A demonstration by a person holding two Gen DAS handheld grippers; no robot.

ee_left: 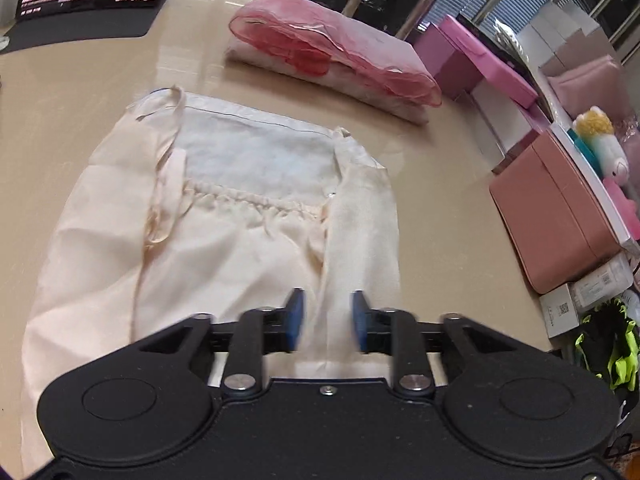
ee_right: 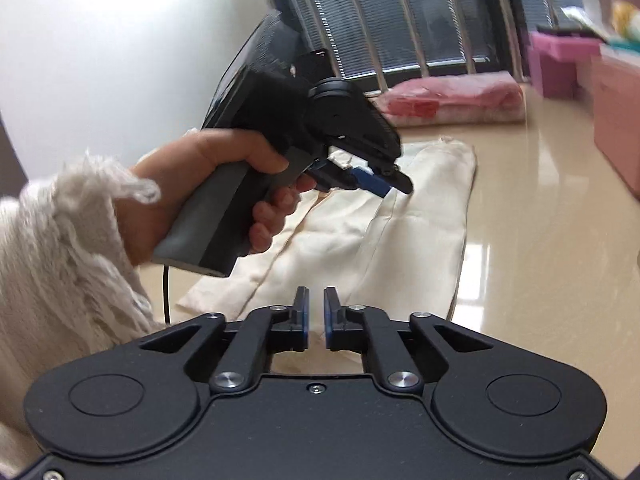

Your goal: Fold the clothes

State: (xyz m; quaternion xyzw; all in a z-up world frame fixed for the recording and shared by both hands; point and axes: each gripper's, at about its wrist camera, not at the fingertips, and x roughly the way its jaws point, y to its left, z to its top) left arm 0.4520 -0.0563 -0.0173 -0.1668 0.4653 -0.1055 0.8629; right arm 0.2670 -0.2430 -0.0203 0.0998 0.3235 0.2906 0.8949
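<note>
Cream garment (ee_left: 224, 216) lies flat mid-desk (ee_left: 448, 184), long axis running away from both tools. Left tool (ee_left: 327, 320), released, straddles a raised fold on its near part; right tool (ee_right: 316, 320), nearly clenched, hovers at the near hem, grasping nothing visible.

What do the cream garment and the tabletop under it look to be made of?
The cream garment looks like a thin woven fabric, perhaps cotton or linen, matte: it creases softly and gathers at a stitched seam. The tabletop looks like a hard, glossy beige surface, maybe polished stone or lacquer: it mirrors the window light. Neither is certain from looks alone.
</note>
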